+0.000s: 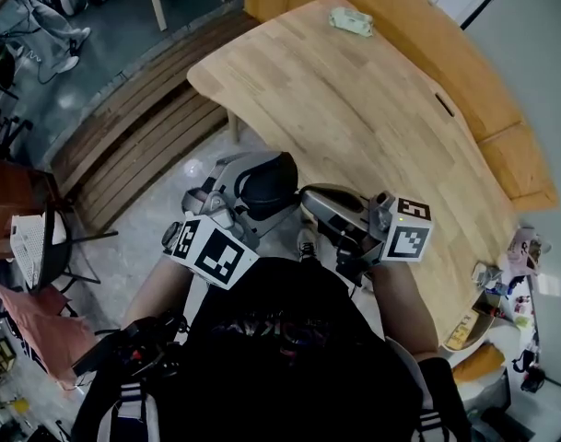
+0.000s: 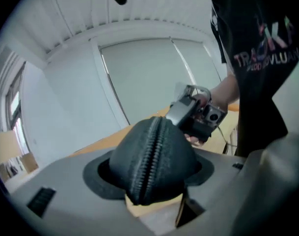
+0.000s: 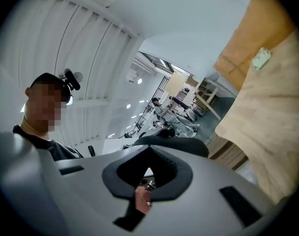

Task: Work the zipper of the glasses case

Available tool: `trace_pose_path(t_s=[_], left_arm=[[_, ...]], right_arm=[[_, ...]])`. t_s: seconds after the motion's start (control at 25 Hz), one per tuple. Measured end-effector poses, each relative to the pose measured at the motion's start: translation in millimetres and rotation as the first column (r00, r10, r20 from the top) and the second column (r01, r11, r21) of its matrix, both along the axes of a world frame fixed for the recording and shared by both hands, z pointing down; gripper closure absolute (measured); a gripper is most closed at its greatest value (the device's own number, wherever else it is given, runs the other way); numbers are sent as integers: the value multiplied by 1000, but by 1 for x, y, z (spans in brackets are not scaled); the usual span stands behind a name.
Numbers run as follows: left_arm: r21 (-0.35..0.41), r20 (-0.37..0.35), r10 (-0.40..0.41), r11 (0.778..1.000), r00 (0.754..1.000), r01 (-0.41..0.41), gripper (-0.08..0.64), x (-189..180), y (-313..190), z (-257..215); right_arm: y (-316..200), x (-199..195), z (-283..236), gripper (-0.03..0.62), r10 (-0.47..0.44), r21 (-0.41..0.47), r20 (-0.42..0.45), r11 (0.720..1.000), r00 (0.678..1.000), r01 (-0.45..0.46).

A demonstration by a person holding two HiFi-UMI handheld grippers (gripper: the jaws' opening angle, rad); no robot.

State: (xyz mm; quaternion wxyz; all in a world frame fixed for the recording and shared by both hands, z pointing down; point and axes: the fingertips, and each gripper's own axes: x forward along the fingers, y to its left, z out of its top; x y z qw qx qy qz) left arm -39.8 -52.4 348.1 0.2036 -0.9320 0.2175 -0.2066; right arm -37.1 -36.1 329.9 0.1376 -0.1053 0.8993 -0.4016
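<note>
The black glasses case point(image 1: 269, 180) is up in the air in front of the person's chest, off the table. My left gripper point(image 1: 232, 201) has its jaws round the case's near end, pads against its sides. In the left gripper view the case point(image 2: 151, 154) fills the gap of that gripper point(image 2: 149, 178), and its closed zipper point(image 2: 148, 161) runs up the middle towards me. My right gripper point(image 1: 309, 203) comes in from the right, and its tip point(image 2: 177, 113) sits at the zipper's far end. In the right gripper view its jaws point(image 3: 148, 182) are shut, with a small metal piece, seemingly the zipper pull point(image 3: 149, 185), pinched between them.
A light wooden table point(image 1: 372, 118) stretches ahead and to the right, with a small pale packet point(image 1: 351, 21) near its far end. A wooden bench point(image 1: 501, 145) runs behind it. Slatted boards point(image 1: 133, 145) lie on the floor at the left. Clutter sits at the lower right point(image 1: 515, 274).
</note>
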Motion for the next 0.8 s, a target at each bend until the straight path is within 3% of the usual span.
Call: trace_pose_path(t_s=[0.16, 0.28, 0.52, 0.64, 0.8], left_arm=[[73, 125, -84, 994, 989, 75, 259, -4, -14, 13], [132, 200, -158, 982, 967, 133, 261, -11, -24, 19], [281, 401, -303, 939, 864, 198, 261, -27, -42, 37], [307, 485, -323, 933, 813, 187, 261, -31, -44, 50], [331, 545, -325, 930, 773, 158, 261, -29, -40, 61]], right_arm=[[0, -8, -5, 575, 32, 69, -77, 997, 996, -26], [-2, -14, -5, 575, 80, 135, -168, 989, 983, -57], [0, -31, 3, 575, 124, 245, -337, 969, 933, -40], [6, -44, 8, 575, 102, 269, -387, 963, 917, 6], [12, -57, 15, 575, 83, 286, -444, 957, 892, 54]])
